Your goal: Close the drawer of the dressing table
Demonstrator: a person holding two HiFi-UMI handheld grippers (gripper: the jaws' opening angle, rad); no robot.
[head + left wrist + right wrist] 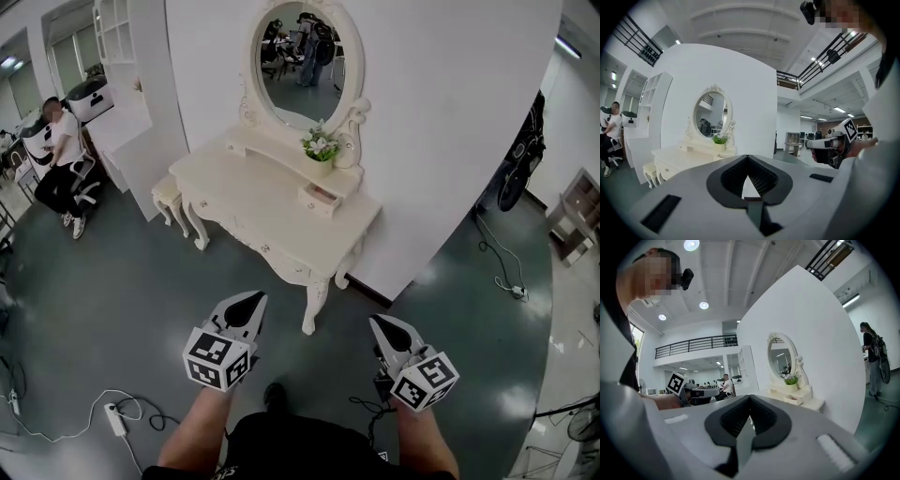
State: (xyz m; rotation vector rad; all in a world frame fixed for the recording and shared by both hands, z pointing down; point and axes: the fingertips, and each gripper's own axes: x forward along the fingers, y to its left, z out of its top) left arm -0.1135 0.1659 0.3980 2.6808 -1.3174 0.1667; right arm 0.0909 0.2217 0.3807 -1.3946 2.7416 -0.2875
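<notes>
The small cream drawer [320,198] sticks out on the right side of the cream-white wooden dressing table [248,187], just below a little green plant [321,144]. The left gripper [251,300] and the right gripper [380,324] are both pinched tight on nothing, well apart from the table.

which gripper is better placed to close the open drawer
Right, slightly: the small open cream drawer at the cream dressing table's right end shows plainly to the right gripper, though far off.
</notes>
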